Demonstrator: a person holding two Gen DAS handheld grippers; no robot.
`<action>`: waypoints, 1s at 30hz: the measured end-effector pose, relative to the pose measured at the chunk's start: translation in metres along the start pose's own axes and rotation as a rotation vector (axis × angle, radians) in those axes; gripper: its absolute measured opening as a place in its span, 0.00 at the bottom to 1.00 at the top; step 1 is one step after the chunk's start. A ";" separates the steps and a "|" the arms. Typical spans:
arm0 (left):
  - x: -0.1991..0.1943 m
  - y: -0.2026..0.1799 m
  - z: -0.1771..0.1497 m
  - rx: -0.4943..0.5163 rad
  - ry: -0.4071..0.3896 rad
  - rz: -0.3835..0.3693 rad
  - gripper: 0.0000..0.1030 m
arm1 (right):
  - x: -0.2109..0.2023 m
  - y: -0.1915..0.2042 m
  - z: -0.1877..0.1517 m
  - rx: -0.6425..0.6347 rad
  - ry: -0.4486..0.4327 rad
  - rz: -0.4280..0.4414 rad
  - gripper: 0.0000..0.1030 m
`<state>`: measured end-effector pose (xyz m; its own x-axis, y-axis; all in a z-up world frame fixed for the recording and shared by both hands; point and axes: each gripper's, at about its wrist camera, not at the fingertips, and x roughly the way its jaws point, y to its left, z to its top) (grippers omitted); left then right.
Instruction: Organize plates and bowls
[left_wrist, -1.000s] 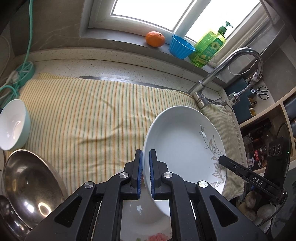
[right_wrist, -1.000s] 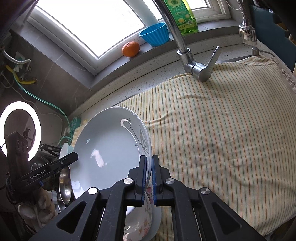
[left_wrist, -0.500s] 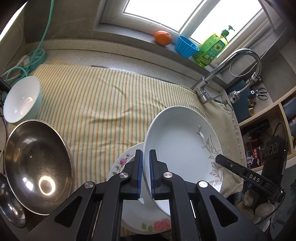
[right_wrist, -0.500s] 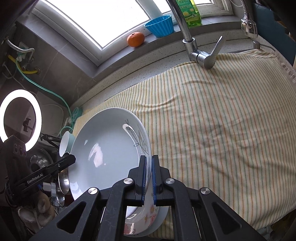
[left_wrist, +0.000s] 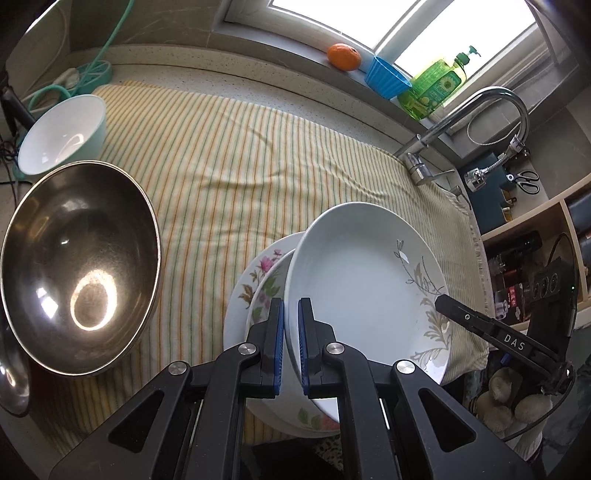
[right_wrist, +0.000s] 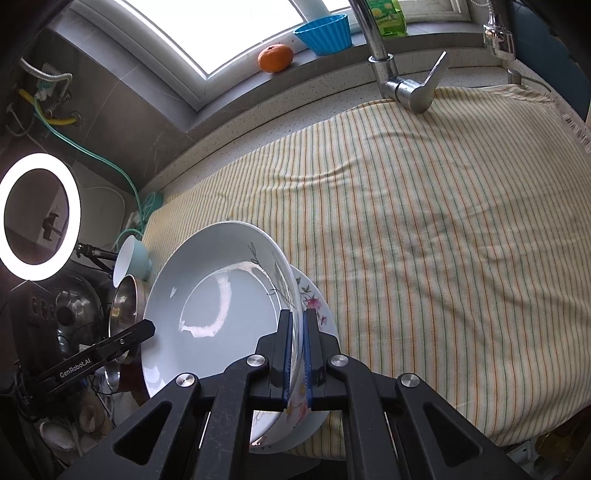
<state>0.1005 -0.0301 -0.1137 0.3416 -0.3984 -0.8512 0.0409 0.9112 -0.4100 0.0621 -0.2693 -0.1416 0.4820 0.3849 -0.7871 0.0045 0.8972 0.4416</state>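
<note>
Left wrist view: a striped cloth (left_wrist: 266, 158) covers the counter. On its left edge sits a large steel bowl (left_wrist: 77, 266), with a white bowl (left_wrist: 61, 134) with mint outside behind it. The white plate (left_wrist: 369, 291) with a grey leaf pattern is tilted above the flowered plates (left_wrist: 258, 280), which lie on the near edge of the cloth. The left gripper (left_wrist: 290, 347) is clamped on its near rim, and the right gripper (right_wrist: 295, 354) pinches the opposite rim. One finger reads "DAS", the other "GenRobot.AI". On the sill stand a blue cup (left_wrist: 386, 79) and an orange (left_wrist: 343, 56).
</note>
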 end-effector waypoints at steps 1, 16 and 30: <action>0.000 0.001 -0.001 -0.002 -0.001 0.001 0.05 | 0.001 0.001 -0.001 -0.004 0.003 -0.002 0.05; 0.004 0.012 -0.019 -0.015 0.012 0.018 0.05 | 0.015 0.007 -0.009 -0.037 0.034 -0.030 0.05; 0.008 0.013 -0.023 0.001 0.025 0.034 0.05 | 0.027 0.006 -0.014 -0.048 0.056 -0.059 0.05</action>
<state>0.0821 -0.0234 -0.1333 0.3197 -0.3695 -0.8725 0.0301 0.9243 -0.3804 0.0628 -0.2501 -0.1662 0.4328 0.3413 -0.8344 -0.0107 0.9275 0.3738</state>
